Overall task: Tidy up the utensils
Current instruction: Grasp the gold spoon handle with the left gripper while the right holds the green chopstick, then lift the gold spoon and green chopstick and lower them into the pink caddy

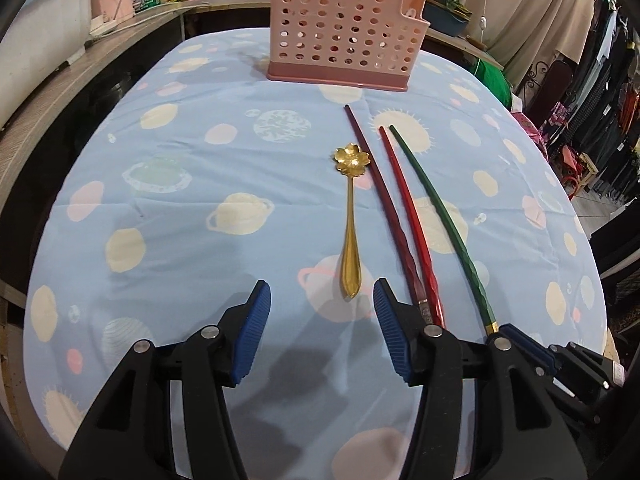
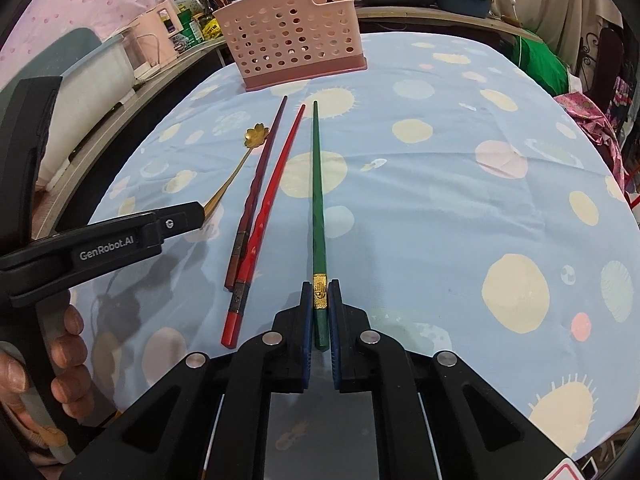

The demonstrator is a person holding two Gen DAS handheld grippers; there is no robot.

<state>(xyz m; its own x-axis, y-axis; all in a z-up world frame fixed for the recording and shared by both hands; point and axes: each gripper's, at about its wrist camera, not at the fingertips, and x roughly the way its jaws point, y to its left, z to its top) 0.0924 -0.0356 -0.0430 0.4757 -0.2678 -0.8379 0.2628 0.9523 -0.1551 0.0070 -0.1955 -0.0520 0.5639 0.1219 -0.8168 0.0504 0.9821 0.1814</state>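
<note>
Right wrist view shows our right gripper (image 2: 320, 300) clamped on the thick butt end of the green chopstick (image 2: 317, 200), jaws pressed together on it just past its gold band, which makes sense to us: that end is the widest and easiest to pinch, and the slim tip already points toward the pink perforated holder (image 2: 294, 46) standing at the far side of the table. The chopstick seems to lie on the blue patterned cloth (image 2: 460, 200), not yet lifted. Just beside it, the red chopstick (image 2: 272, 200) and the dark maroon chopstick (image 2: 260, 176) lie nearly parallel, ends close together, also aimed at the holder. From the left wrist view, our left gripper (image 1: 322, 312) has its jaws apart, with nothing pinched, straddling the handle end of the gold flower spoon (image 1: 352, 216); we judge it is lined up there so the handle can be taken next while the flower bowl leads toward the holder.
</note>
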